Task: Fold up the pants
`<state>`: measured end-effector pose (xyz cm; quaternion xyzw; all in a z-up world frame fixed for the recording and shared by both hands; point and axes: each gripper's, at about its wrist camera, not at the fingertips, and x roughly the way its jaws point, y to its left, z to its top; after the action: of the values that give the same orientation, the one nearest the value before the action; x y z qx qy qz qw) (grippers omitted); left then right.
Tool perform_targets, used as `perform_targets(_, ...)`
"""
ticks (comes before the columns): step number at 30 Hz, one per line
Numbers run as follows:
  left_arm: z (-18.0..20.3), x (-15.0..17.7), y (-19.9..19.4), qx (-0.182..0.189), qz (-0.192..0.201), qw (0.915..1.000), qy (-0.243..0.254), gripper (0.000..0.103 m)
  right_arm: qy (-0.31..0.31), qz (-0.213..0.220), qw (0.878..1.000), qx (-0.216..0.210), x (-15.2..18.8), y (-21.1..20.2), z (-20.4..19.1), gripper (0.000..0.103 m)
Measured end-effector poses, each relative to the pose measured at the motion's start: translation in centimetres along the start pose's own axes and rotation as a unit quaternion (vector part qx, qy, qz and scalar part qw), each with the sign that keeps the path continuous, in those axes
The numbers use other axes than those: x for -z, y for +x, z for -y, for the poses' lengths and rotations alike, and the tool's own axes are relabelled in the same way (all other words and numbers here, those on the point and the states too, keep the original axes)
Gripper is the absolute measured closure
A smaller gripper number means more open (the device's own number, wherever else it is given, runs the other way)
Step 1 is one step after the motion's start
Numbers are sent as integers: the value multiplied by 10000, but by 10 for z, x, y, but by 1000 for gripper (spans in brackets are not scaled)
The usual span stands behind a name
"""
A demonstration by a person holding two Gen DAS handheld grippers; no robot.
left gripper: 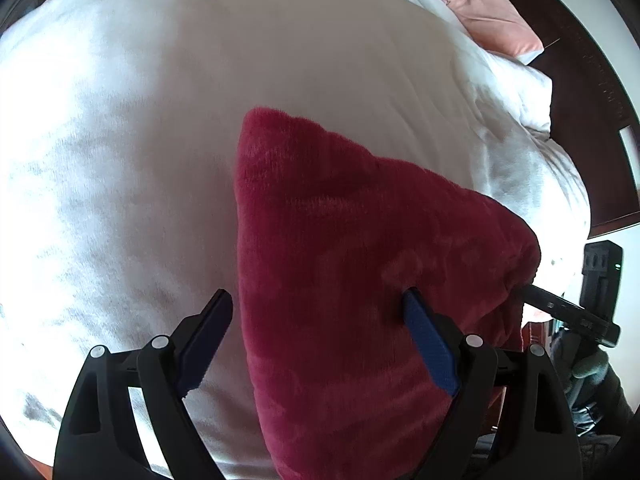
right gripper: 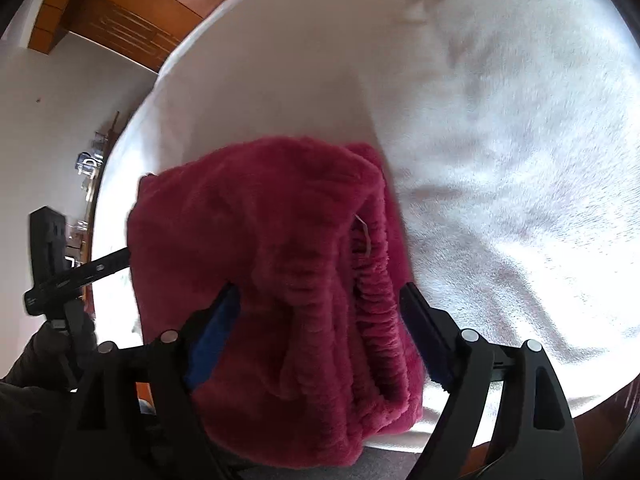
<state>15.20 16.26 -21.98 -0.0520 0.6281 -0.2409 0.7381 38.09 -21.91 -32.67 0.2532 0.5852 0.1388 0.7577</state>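
The pants (left gripper: 360,280) are a thick, fuzzy crimson fleece, bunched into a folded bundle with a gathered elastic waistband (right gripper: 372,288) and a small white tag showing in the right wrist view. They lie on the white blanket (left gripper: 160,160) of the bed, near its edge. In the left wrist view the bundle reads as a wedge, one rounded corner pointing away from the camera across the blanket and the long axis running from that corner back toward the tongs.

The left tongs (left gripper: 320,344) stand wide open; one blue pad lies on top of the fleece and the other sits off the pants' edge over the blanket, so nothing is clamped. The right tongs (right gripper: 316,332) are also spread wide, straddling the waistband end with the fleece between the pads; whether the pads press it I cannot tell.

Beyond the pants, a pink pillow (left gripper: 496,12) rests at the far side of the bed.
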Motion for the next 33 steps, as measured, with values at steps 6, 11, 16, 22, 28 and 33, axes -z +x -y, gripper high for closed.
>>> perform_targets(6,3,13,8,139,-136,9998,47,13,407,-238,9988,-92,-3,32,22,11)
perform_targets(11,-1,20,20,173,-327,9993,73,8,585,-406,9966,-422,-11,52,27,10)
perform_targets(16,-18,18,39,461,-485,9969,-406,5,868,-544,9917,-775,-14,65,38,9)
perform_targets(22,-32,20,54,866,-562,9913,-816,5,1122,-568,9861,-1082,-8,67,38,22)
perform_targets(28,-39,20,54,1262,-661,9840,-1073,16,1056,-532,9880,-990,-6,49,32,42)
perform_targets(33,-31,13,41,1298,-628,9847,-982,39,944,-413,9911,-839,-2,22,25,51)
